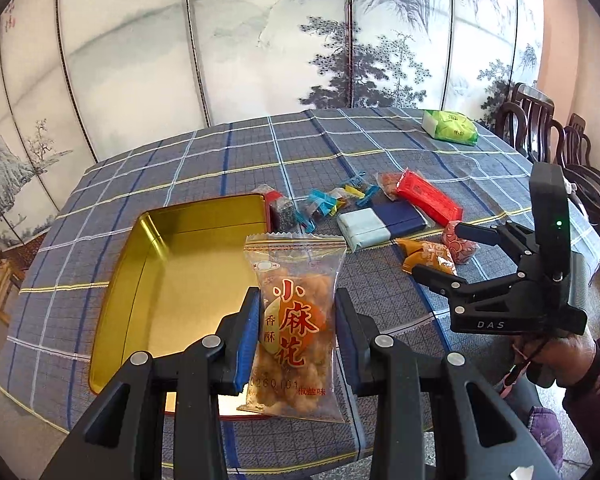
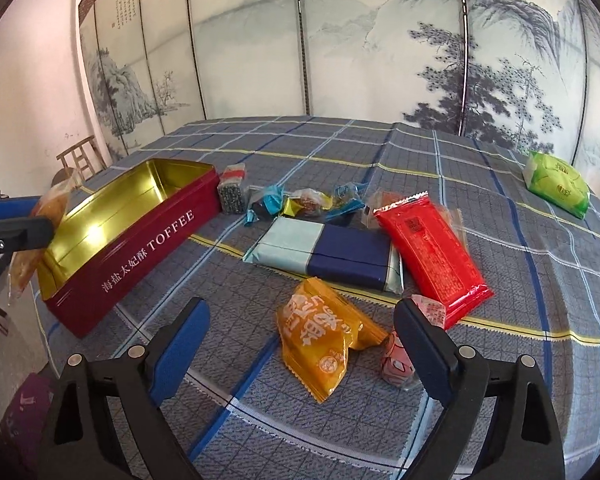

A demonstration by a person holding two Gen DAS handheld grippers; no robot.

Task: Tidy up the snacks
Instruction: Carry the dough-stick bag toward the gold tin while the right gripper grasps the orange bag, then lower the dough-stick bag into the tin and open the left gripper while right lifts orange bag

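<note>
Left gripper clamped the fried-twist packet over the empty toffee tin's near rim; right gripper gaped wide above the orange snack pack, clear tablecloth around.

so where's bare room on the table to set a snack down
The toffee tin is empty inside. Bare cloth runs behind the snacks to the screen, and between the red packet and green pack. Crowded: the strip from the tin to the orange packet.
</note>
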